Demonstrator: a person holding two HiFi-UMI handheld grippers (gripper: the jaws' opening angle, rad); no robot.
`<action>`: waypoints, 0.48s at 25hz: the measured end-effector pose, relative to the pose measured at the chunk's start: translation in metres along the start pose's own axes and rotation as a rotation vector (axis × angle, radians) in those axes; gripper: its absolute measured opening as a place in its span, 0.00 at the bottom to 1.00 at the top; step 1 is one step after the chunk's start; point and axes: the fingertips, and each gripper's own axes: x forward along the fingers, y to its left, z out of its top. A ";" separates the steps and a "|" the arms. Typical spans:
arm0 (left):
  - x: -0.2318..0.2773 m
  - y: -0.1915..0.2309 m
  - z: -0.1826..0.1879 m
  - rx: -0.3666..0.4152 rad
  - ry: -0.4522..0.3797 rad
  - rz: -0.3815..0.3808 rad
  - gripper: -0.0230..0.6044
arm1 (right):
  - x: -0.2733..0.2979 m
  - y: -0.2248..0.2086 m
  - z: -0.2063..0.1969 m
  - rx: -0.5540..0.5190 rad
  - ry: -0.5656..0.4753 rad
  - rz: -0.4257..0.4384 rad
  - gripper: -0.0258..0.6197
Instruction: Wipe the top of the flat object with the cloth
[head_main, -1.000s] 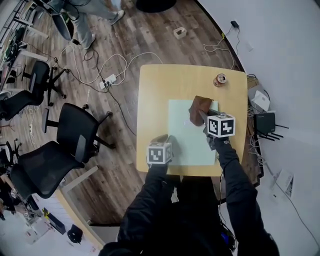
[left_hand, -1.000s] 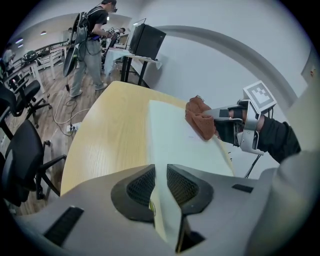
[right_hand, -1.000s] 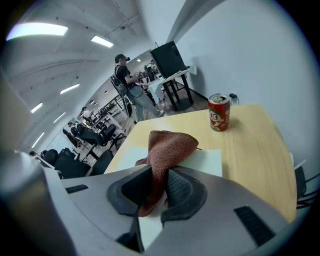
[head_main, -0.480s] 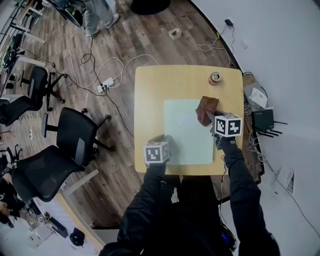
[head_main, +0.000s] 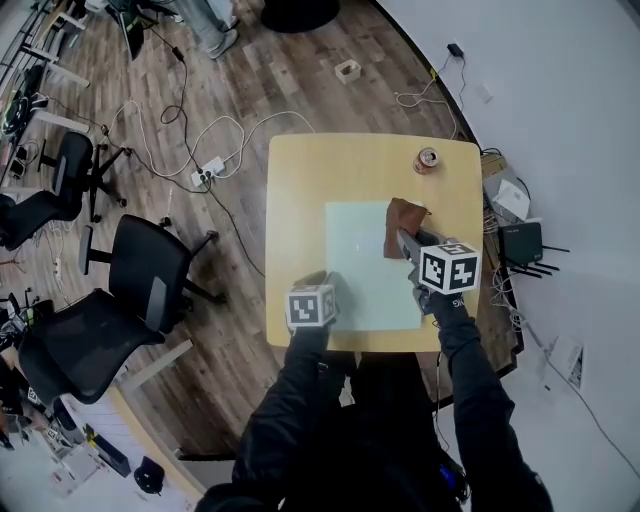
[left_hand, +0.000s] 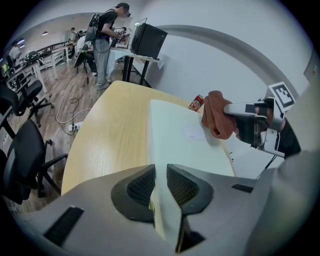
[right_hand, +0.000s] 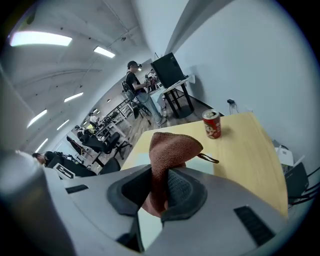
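cloth (right_hand: 169, 148): rust brown, nubby pile, dark loop tag. flat board (head_main: 365, 275): pale mint green, plain. table (head_main: 310, 185): light yellow-tan wood grain. can (right_hand: 212, 124): red, white-and-dark print. left gripper (left_hand: 161, 186), right gripper (right_hand: 160, 191): grey shells, black pads with fine mesh pattern. marker cubes (head_main: 312, 305): white, black square codes. floor (head_main: 260, 70): grey-brown planks. office chairs (head_main: 140, 270): black. sleeves (head_main: 300, 400): black. wall (head_main: 560, 120): white. power strip (head_main: 213, 168): white.

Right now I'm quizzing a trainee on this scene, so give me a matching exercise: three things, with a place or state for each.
Things:
1 cloth
2 flat board
3 can

States:
A upright on the bare table, beyond the board
B pinched between the jaws of the right gripper
C near edge clamped between the jaws of the left gripper

Pairs: 1-B, 2-C, 3-A
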 end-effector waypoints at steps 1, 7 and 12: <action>0.000 0.000 0.000 -0.003 -0.001 -0.002 0.19 | 0.003 0.014 -0.001 0.006 -0.002 0.028 0.15; 0.001 0.001 -0.001 -0.015 0.003 -0.016 0.19 | 0.030 0.096 -0.012 0.032 0.027 0.199 0.15; 0.001 -0.002 -0.006 -0.038 0.038 -0.031 0.19 | 0.056 0.124 -0.031 0.058 0.079 0.263 0.15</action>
